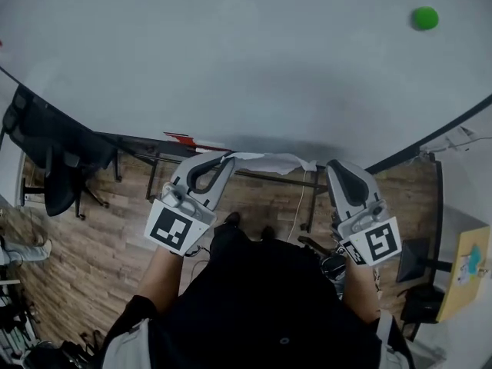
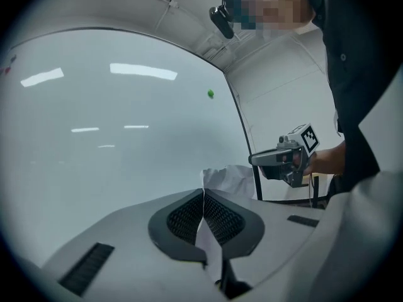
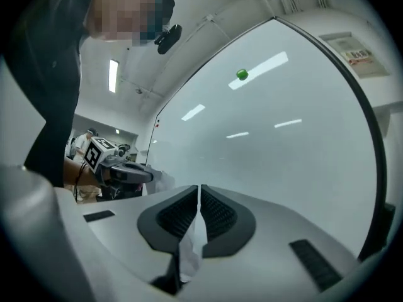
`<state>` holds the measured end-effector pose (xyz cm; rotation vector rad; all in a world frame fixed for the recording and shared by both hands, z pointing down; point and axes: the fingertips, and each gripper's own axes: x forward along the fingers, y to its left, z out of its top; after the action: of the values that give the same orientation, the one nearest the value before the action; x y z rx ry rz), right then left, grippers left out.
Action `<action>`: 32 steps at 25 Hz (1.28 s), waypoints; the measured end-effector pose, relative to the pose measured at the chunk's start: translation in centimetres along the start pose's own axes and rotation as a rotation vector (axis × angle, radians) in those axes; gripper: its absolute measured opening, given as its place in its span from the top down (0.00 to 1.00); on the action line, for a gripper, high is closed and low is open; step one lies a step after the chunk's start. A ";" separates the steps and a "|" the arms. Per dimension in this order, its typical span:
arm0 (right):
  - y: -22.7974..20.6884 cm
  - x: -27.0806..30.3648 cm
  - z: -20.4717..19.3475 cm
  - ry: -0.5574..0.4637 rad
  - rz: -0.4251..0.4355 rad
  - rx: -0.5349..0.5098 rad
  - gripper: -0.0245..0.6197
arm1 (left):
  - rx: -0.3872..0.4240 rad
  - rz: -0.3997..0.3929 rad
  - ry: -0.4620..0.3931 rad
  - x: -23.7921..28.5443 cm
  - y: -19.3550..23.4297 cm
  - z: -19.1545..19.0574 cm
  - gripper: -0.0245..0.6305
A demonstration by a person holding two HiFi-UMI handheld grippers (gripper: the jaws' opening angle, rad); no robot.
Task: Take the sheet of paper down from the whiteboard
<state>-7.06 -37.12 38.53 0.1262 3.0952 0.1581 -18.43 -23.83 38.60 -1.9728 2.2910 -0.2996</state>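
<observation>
sheet of paper point(image 1: 265, 161): off the whiteboard point(image 1: 231, 52), slung between both grippers.
left gripper point(image 1: 221, 164): fingers pinch one edge.
right gripper point(image 1: 332, 169): fingers pinch the other edge.
advice: lower both hands evenly, avoid tearing.

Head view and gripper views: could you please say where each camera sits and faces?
Head view: on the person's head, looking down at whiteboard, left gripper, right gripper, torso.
Left gripper view: on left gripper, along its jaws toward whiteboard; torso right.
Right gripper view: on right gripper, likewise; torso left.
Shared: sheet of paper, green magnet.
</observation>
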 end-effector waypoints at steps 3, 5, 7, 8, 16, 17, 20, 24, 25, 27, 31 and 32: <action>0.6 -0.6 -2.4 0.007 0.033 0.125 0.92 | -0.061 -0.026 0.015 0.4 -1.3 -3.2 0.94; 1.3 -1.1 -3.6 0.005 0.072 0.159 0.92 | -0.119 -0.040 0.026 0.5 -2.5 -5.2 0.94; 2.1 -1.6 -5.2 0.004 0.119 0.158 0.92 | -0.173 -0.039 0.058 0.6 -3.4 -7.3 0.94; 2.5 -1.7 -6.3 0.008 0.139 0.164 0.92 | -0.196 -0.040 0.066 0.6 -3.8 -8.4 0.94; 3.9 -2.8 -14.1 0.140 0.161 0.267 0.92 | -0.340 -0.055 0.154 -0.1 -6.6 -16.4 0.94; 3.9 -2.9 -14.5 0.149 0.162 0.270 0.92 | -0.342 -0.064 0.159 -0.1 -7.0 -16.5 0.94; 4.2 -2.8 -15.2 0.170 0.165 0.265 0.93 | -0.337 -0.098 0.162 0.2 -8.2 -16.3 0.94; 4.7 -2.4 -15.2 0.178 0.165 0.250 0.93 | -0.324 -0.123 0.157 0.4 -8.9 -15.8 0.94; 4.8 -2.4 -15.2 0.181 0.164 0.245 0.93 | -0.323 -0.122 0.154 0.4 -8.9 -15.7 0.94; 4.7 -2.4 -15.1 0.183 0.163 0.240 0.93 | -0.321 -0.119 0.148 0.3 -8.8 -15.4 0.94; 4.1 -2.5 -14.6 0.168 0.150 0.234 0.93 | -0.321 -0.113 0.147 0.1 -8.9 -15.1 0.94; 4.0 -2.6 -14.5 0.164 0.148 0.230 0.93 | -0.322 -0.112 0.150 0.0 -9.0 -15.0 0.94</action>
<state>-4.84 -34.81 53.47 0.3676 3.2562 -0.1939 -12.85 -23.90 55.15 -2.3082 2.4564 -0.0931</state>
